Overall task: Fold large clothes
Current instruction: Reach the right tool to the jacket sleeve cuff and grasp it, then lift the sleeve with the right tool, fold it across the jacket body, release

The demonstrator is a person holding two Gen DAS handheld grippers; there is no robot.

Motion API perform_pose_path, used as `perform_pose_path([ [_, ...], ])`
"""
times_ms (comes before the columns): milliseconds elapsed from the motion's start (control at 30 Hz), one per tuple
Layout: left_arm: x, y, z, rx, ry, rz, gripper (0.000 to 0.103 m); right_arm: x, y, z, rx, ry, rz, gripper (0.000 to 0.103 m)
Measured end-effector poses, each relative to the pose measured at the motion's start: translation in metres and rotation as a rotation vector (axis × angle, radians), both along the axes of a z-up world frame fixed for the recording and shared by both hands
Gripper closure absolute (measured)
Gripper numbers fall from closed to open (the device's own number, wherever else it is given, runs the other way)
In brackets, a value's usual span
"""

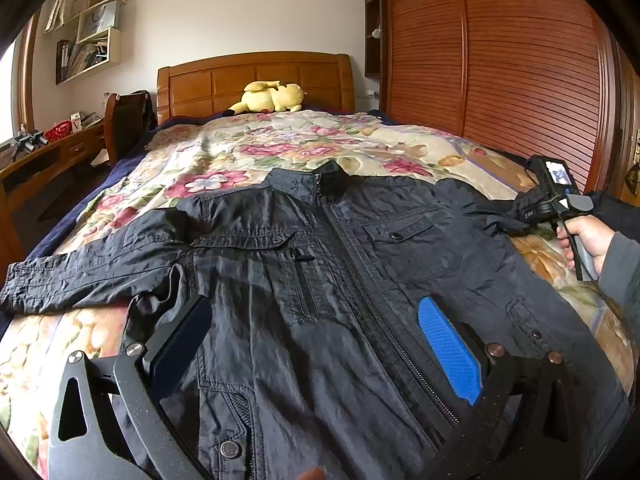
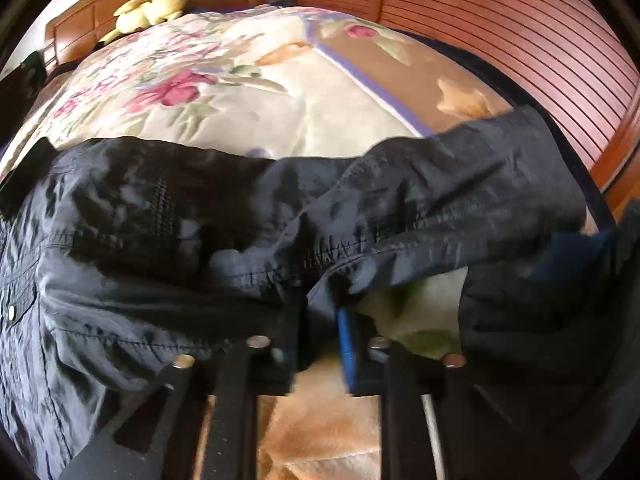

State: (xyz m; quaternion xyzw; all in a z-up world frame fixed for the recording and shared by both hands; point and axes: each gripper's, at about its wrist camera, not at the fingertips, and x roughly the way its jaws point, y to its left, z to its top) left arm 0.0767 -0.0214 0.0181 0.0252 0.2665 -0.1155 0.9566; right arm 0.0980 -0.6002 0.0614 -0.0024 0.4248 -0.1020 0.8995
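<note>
The jacket (image 1: 320,264) lies face up and zipped on the bed (image 1: 248,140), collar toward the headboard (image 1: 256,80), both sleeves spread outward.

**Hand-held gripper state**
- The left hand-held gripper (image 1: 316,344) hovers over the lower front of the jacket with its jaws wide apart. Nothing sits between them; the blue pad (image 1: 448,352) is bare.
- The right hand-held gripper (image 2: 320,320) is at the far sleeve (image 2: 440,200). Its jaws are drawn together on a pinch of sleeve fabric near the cuff seam. The right wrist view is blurred, so how deep the bite goes cannot be told.

**Step in hand**
Judged from the layout, the sleeve is about to be carried inward across the chest as the first fold.

**Risks**
1. Slip. The shell fabric looks thin and slick. A shallow bite at the seam may pull free once the sleeve is lifted, dropping it short of the fold line.
2. Single-layer grip. If only the top layer is caught, the sleeve will twist or balloon rather than travel flat.
3. Body drag. With the left side unanchored, pulling the sleeve may shift the whole jacket and skew the zip line.
4. Quilt (image 2: 248,92) snag. The jaws work close to the bedding; fabric beneath could be caught and lifted along.
</note>
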Motion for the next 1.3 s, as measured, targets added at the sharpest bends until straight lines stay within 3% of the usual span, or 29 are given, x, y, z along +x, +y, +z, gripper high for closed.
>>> perform_pose_path([
  [100, 0.001, 0.002, -0.001, 0.001, 0.004, 0.000, 0.000, -0.009, 0.009, 0.016, -0.051, -0.063, 0.025, 0.098],
  [267, 0.000, 0.003, 0.000, 0.004, 0.002, 0.002, 0.000, -0.040, 0.029, 0.069, -0.099, -0.239, 0.062, 0.099],
  [433, -0.002, 0.009, 0.002, 0.001, 0.002, 0.005, 0.000, -0.079, 0.078, 0.110, -0.092, -0.356, 0.227, 0.099],
  [533, -0.002, 0.010, 0.005, 0.008, -0.002, 0.009, 0.000, -0.118, 0.117, 0.108, -0.063, -0.371, 0.380, 0.099],
  [667, -0.003, 0.013, 0.006, 0.013, -0.012, 0.024, 0.000, -0.167, 0.165, 0.077, -0.044, -0.287, 0.553, 0.099],
  [833, -0.002, 0.017, 0.002, 0.015, 0.002, 0.030, 0.000, -0.195, 0.178, 0.044, -0.034, -0.191, 0.583, 0.099],
  [967, 0.000, 0.018, -0.003, 0.016, 0.010, 0.037, 0.000, -0.200, 0.177, 0.048, 0.013, -0.149, 0.598, 0.079],
  [1033, 0.001, 0.018, -0.006, 0.017, 0.017, 0.039, 0.000, -0.208, 0.172, 0.061, 0.014, -0.176, 0.603, 0.047],
  [1100, 0.002, 0.018, -0.009, 0.018, 0.023, 0.040, 0.000, -0.219, 0.154, 0.076, 0.044, -0.201, 0.609, 0.033],
  [1300, 0.002, 0.015, -0.013, 0.028, 0.031, 0.039, 0.000, -0.220, 0.078, 0.082, 0.027, -0.323, 0.498, 0.030],
])
